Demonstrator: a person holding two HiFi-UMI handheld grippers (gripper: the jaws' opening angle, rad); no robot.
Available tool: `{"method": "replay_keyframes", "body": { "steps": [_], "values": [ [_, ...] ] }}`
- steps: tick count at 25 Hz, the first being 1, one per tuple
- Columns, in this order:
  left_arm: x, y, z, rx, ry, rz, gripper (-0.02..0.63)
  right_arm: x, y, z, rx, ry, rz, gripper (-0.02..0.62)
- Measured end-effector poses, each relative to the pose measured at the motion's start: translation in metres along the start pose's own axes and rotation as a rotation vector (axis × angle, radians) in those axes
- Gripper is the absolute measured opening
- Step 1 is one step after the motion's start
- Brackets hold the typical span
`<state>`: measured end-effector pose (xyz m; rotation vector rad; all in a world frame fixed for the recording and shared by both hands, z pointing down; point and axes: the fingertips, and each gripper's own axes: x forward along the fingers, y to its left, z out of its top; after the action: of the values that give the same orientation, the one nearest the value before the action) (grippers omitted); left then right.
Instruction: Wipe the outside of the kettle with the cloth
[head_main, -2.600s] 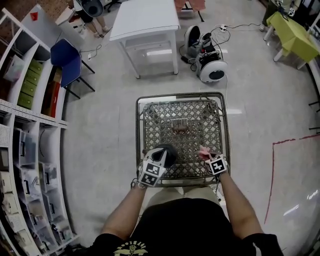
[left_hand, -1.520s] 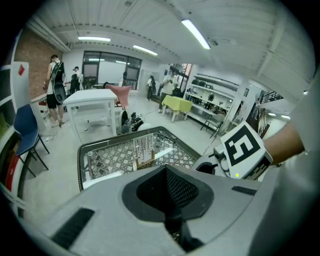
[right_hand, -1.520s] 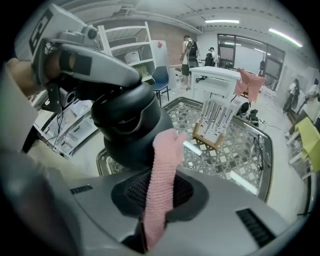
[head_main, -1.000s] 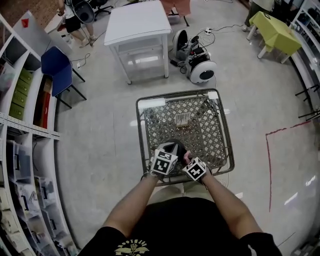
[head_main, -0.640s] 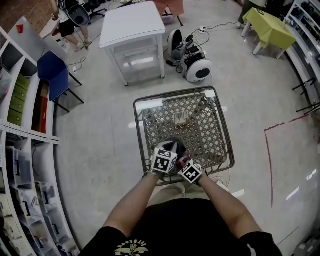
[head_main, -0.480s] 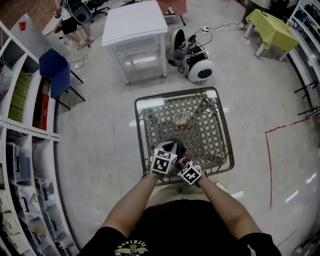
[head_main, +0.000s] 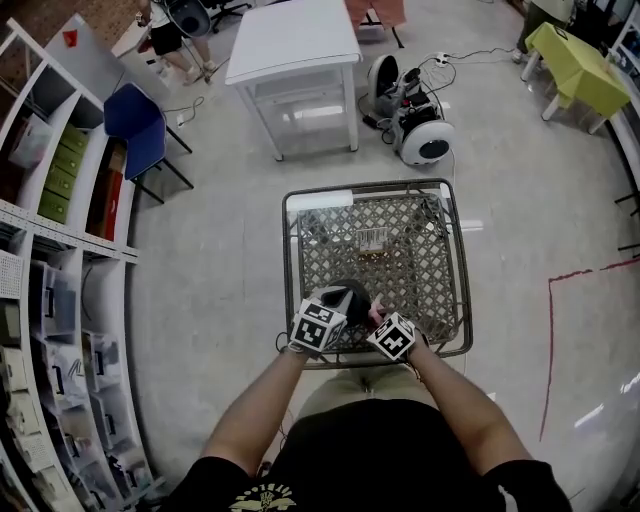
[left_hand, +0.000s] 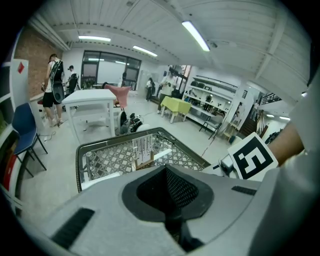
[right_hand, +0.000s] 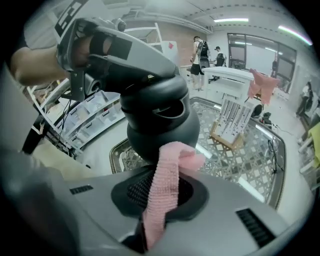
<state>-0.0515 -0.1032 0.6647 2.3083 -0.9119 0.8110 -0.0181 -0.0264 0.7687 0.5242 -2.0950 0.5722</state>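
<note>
**Head view.** A square table (head_main: 290, 262) with a metal lattice top and a rounded tube rim stands on a glossy grey floor. Both bare forearms reach forward and converge over the table's near edge. The dark, rounded kettle (head_main: 347, 295) sits just beyond the two marker cubes. The left gripper (head_main: 335, 306) points down and forward onto the kettle. The right gripper (head_main: 380, 318) is just beside it, tilted more steeply. A pink cloth (head_main: 377, 306) shows between the right gripper's cube and the kettle. A small printed card (head_main: 372, 240) stands farther back on the lattice.

**Left gripper view.** The smooth grey shell fills the lower half of the picture around a dark recess with a fine mesh texture. The jaws meet in a narrow dark seam at the bottom, and what lies in the seam cannot be made out. The lattice table lies ahead, and the right gripper's marker cube shows at the right.

**Right gripper view.** The jaws are pinched on a strip of nubbly, knitted pink cloth that rises out of the recess. Its folded free end lies against the lower belly of the kettle, a matte black, bulbous body with a stepped collar. From the upper left, the left gripper's grey nose is clamped on the kettle's top, with the hand behind it.
</note>
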Motion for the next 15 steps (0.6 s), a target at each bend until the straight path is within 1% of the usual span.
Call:
{"method": "replay_keyframes", "body": {
  "steps": [8, 15],
  "values": [
    [0.008, -0.001, 0.005, -0.002, -0.005, -0.002, 0.004, 0.001, -0.034, 0.002, -0.144, 0.032, 0.037, 0.041],
    [0.005, 0.005, 0.006, -0.002, -0.004, 0.001, 0.005, 0.005, -0.044, 0.015, -0.274, 0.048, 0.069, 0.041]
  ]
}}
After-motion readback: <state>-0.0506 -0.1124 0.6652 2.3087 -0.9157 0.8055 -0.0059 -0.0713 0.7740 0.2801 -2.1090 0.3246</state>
